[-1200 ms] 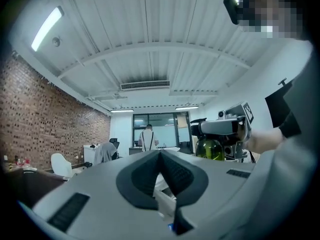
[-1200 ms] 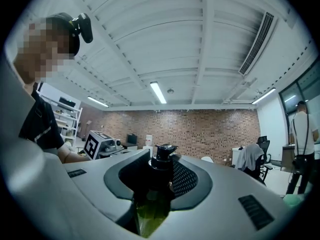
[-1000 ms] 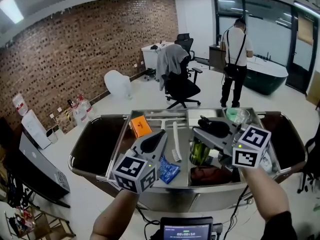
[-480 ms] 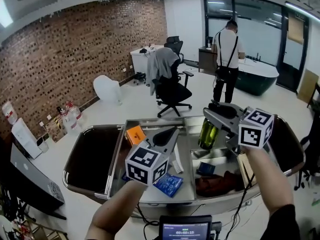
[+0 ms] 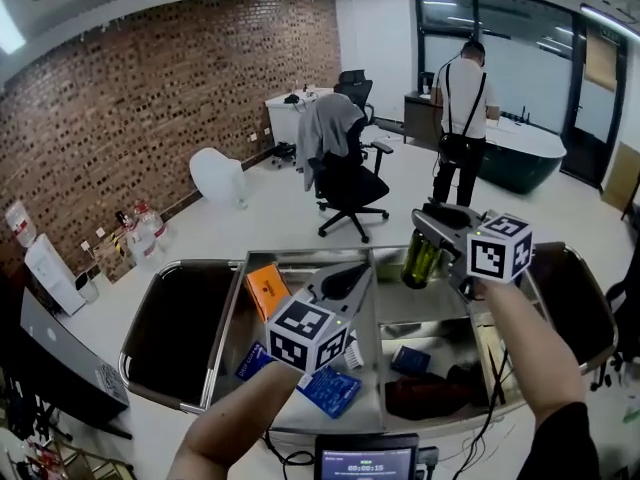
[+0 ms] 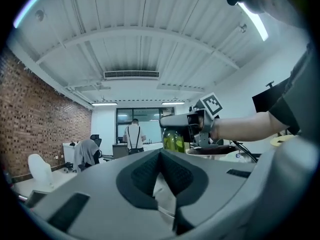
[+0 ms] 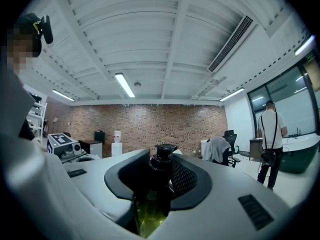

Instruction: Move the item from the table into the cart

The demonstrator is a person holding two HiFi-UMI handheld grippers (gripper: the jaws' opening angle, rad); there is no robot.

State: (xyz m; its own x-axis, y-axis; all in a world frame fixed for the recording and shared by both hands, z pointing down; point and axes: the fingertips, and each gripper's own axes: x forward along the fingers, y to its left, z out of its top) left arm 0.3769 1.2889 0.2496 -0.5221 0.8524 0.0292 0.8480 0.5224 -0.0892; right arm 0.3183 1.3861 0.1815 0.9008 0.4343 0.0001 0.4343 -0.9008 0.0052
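Note:
My right gripper (image 5: pixel 428 243) is shut on a green bottle (image 5: pixel 420 261) with a black pump cap and holds it upright in the air over the far right part of the steel cart (image 5: pixel 160 268). In the right gripper view the pump head sticks up between the pads of the right gripper (image 7: pixel 162 156), with the green bottle (image 7: pixel 150 209) body below. My left gripper (image 5: pixel 355 271) hovers over the cart's middle, jaws together with nothing in them. From the left gripper (image 6: pixel 161 154) the bottle (image 6: pixel 173 140) shows held at the right.
In the cart lie an orange box (image 5: pixel 265 288), blue packets (image 5: pixel 335 388), and a dark brown bundle (image 5: pixel 430 393). Behind stand an office chair with a grey jacket (image 5: pixel 340 158), a person (image 5: pixel 462 118), a dark tub (image 5: pixel 525 153) and a white chair (image 5: pixel 215 173). A small screen (image 5: pixel 365 460) sits below.
The right gripper has lifted the green bottle from low in the cart's right compartment to above its far edge. The left gripper has shifted slightly right.

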